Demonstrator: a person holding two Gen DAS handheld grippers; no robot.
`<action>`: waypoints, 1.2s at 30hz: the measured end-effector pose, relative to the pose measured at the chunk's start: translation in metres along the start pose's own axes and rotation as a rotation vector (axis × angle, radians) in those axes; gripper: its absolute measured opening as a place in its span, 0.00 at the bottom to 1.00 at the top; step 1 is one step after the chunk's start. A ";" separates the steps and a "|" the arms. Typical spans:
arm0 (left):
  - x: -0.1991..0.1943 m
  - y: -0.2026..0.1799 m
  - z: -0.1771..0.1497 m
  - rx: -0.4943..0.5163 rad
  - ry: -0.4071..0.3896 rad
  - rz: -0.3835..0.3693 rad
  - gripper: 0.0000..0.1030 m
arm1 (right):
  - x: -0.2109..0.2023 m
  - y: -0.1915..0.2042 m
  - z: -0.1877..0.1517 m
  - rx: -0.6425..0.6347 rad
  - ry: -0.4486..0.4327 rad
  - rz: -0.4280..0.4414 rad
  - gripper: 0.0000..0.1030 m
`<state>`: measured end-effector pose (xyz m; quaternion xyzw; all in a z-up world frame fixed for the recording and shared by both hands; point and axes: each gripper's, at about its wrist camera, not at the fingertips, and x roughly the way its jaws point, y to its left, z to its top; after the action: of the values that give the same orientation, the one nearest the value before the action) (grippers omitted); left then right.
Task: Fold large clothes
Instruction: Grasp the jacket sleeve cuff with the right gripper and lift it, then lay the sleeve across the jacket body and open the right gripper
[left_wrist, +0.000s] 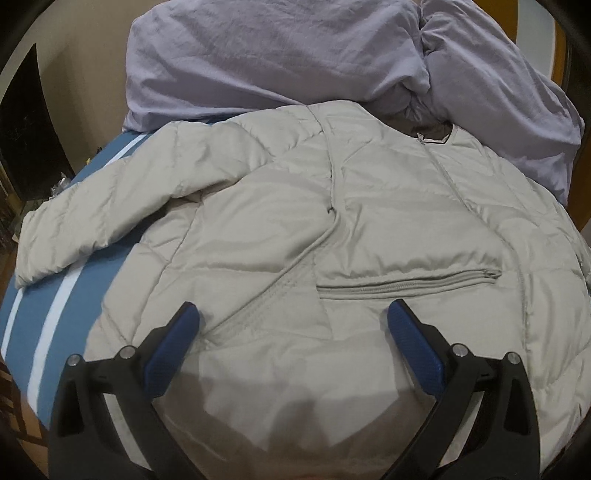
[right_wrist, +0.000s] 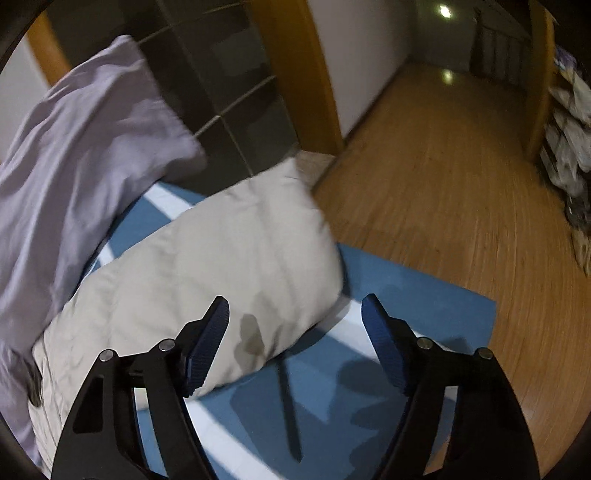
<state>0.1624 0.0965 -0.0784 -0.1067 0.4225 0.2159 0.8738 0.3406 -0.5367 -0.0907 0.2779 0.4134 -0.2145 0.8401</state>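
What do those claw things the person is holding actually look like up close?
Both look alike. The left claw and right claw each have two black plastic arms with silver pivot pins, ending in slanted fingers faced with textured dark blue pads. No cables, markings or sleeves show.

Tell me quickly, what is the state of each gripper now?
Left gripper: open, holds nothing, above the beige jacket.
Right gripper: open, holds nothing, at the jacket's sleeve.
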 end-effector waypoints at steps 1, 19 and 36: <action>0.001 0.000 -0.001 0.001 -0.004 0.001 0.98 | 0.005 -0.002 0.002 0.016 0.011 0.002 0.70; 0.010 0.004 -0.005 -0.021 -0.027 -0.034 0.98 | -0.018 0.070 0.000 -0.199 -0.164 -0.077 0.17; 0.011 0.011 -0.005 -0.050 -0.023 -0.074 0.98 | -0.078 0.297 -0.144 -0.749 -0.118 0.295 0.16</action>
<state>0.1598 0.1069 -0.0901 -0.1415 0.4026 0.1950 0.8831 0.3890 -0.2096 -0.0137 -0.0039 0.3699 0.0581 0.9273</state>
